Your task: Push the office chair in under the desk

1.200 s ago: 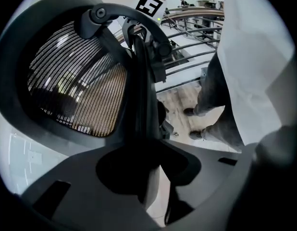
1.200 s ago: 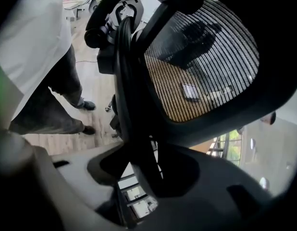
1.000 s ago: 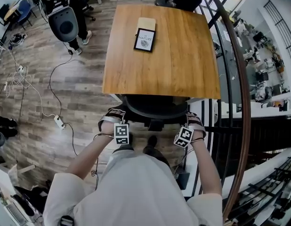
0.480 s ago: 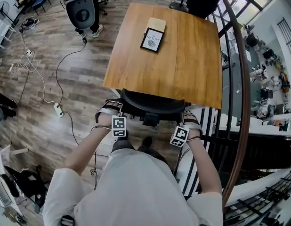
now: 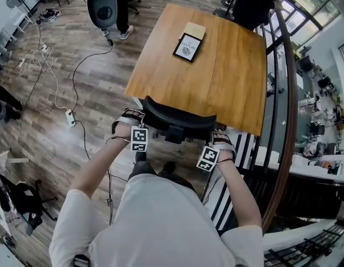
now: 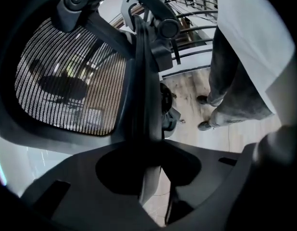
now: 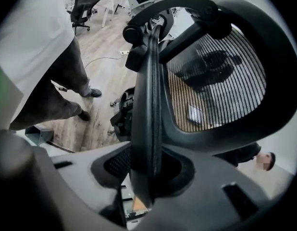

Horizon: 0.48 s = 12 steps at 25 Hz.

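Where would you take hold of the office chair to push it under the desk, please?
I'd clamp the backrest's rigid side rims, one each side, approaching from behind: the office chair faces the desk, and the thin rims fit between jaws, unlike the mesh.

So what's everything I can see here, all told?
desk: one, wooden, centre.
office chair: one, black mesh back, at the desk's near edge.
framed picture: one, black-edged, on the desk.
tan card: one, beside the picture's far side.
power strip: one, white, floor left, among cables.
railing: one, brown-topped, right.
left gripper: one, jaws on the chair back's edge.
right gripper: one, jaws just been closing on the other edge.
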### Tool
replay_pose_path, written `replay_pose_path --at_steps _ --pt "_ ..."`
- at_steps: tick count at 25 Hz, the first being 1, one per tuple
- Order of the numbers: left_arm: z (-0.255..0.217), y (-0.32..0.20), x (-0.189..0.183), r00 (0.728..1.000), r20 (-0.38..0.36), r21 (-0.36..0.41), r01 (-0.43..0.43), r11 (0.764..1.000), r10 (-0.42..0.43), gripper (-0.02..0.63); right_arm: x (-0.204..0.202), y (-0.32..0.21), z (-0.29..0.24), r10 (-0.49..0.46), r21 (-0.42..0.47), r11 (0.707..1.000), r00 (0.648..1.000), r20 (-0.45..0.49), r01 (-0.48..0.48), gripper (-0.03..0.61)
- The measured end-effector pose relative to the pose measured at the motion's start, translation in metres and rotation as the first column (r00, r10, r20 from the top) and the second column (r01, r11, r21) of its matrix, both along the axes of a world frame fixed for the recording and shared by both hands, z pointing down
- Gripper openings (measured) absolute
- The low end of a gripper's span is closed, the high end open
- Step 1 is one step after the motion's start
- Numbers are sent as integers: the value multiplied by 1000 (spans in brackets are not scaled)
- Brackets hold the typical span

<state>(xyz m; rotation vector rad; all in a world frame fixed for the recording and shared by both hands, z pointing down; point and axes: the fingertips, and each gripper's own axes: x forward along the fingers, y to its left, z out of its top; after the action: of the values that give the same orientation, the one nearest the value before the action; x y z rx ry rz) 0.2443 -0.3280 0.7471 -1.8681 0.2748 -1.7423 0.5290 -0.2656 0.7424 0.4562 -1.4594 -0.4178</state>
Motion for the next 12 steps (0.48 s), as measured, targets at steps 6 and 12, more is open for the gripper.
replay_pose_path --at_steps 6,12 --pt "-15 2 -13 996 -50 85 83 993 -79 187 11 0 1 44 33 998 999 12 -45 144" --pt "-51 13 -34 959 -220 39 192 981 -179 195 10 12 -27 146 -4 989 978 151 -147 167"
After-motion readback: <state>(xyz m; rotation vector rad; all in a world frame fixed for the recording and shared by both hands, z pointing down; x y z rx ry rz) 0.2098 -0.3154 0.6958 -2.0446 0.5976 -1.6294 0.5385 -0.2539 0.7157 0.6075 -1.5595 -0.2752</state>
